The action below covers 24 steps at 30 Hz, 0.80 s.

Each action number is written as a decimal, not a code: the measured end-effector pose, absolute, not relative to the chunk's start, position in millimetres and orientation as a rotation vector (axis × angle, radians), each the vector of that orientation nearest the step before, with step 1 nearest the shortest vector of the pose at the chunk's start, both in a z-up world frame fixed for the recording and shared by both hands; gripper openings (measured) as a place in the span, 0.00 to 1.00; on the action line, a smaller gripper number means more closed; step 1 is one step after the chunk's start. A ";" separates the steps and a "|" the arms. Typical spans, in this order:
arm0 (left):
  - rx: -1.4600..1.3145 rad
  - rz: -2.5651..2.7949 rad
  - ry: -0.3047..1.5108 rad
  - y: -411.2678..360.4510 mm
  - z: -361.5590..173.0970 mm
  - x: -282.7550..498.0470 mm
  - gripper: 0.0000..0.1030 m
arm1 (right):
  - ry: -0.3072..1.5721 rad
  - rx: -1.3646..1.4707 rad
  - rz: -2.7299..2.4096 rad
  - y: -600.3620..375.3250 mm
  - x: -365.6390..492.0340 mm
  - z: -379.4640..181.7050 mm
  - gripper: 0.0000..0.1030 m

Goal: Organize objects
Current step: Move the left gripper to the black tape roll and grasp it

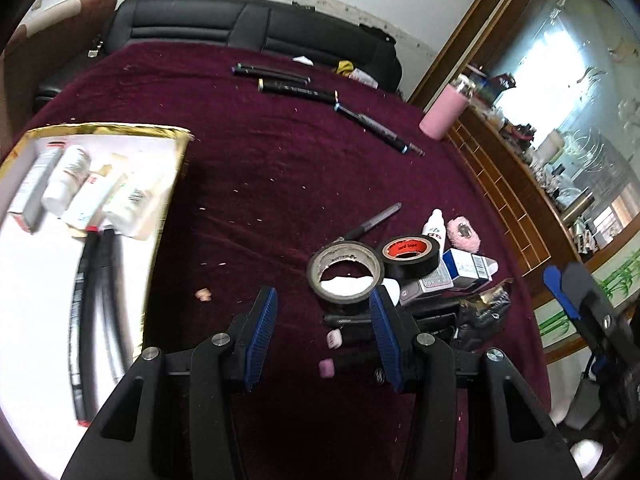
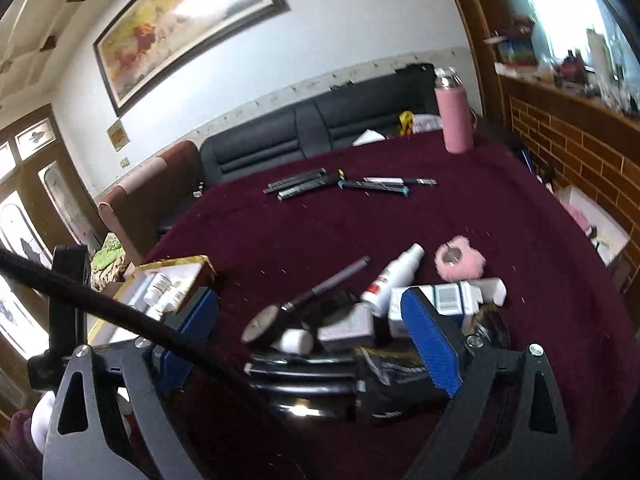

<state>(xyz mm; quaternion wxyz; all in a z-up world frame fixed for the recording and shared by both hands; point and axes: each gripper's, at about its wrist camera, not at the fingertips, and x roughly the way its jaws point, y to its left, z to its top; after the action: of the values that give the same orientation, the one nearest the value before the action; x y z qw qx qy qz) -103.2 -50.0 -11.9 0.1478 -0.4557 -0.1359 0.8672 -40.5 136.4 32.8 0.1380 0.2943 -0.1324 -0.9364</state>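
My left gripper (image 1: 322,312) is open and empty above the maroon cloth, just left of a pile: a worn black tape roll (image 1: 345,271), a black tape roll with an orange core (image 1: 409,254), a white spray bottle (image 1: 434,228), a blue-white box (image 1: 468,269), a pink fluffy roll (image 1: 464,234) and black markers (image 1: 348,322). A gold-rimmed white box (image 1: 168,208) at left holds white bottles (image 1: 66,178) and two black markers (image 1: 100,300). My right gripper (image 2: 316,320) is open over the same pile; the spray bottle (image 2: 394,276) and the blue-white box (image 2: 448,294) lie between its fingers.
Several black pens (image 1: 296,86) lie at the far side of the cloth, and a pink bottle (image 1: 444,110) stands at the far right corner. A black sofa (image 1: 240,24) is behind the table. A wooden cabinet (image 1: 516,196) runs along the right.
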 end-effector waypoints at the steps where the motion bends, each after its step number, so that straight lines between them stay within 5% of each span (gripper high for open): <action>1: -1.307 2.490 -0.369 -43.3 -13.5 -105.7 0.40 | -0.391 0.868 -2.708 141.3 -42.2 28.7 0.91; 7: -1.245 2.546 0.011 8.7 -21.3 -109.9 0.40 | -0.456 0.935 -2.685 158.9 -51.0 13.4 0.91; 13: -1.268 2.548 0.186 26.2 -32.1 -123.4 0.40 | -0.482 0.971 -2.661 164.7 -55.7 5.4 0.91; 15: -1.254 2.526 0.192 27.8 -32.5 -123.5 0.38 | -0.480 0.979 -2.654 165.3 -57.3 3.8 0.91; 18: -1.269 2.460 0.115 24.5 -30.9 -123.4 0.11 | -0.474 0.996 -2.642 164.1 -58.5 1.5 0.91; 24: -1.281 2.404 -0.100 -1.0 -27.6 -118.2 0.07 | -0.453 1.030 -2.617 157.0 -57.6 0.3 0.91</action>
<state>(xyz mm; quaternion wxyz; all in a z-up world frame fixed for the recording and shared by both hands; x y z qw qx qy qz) -118.2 -1.0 -27.6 0.2065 -0.4599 -0.0358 0.8629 -57.6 157.0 0.3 0.1462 0.3576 -0.1572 -0.9089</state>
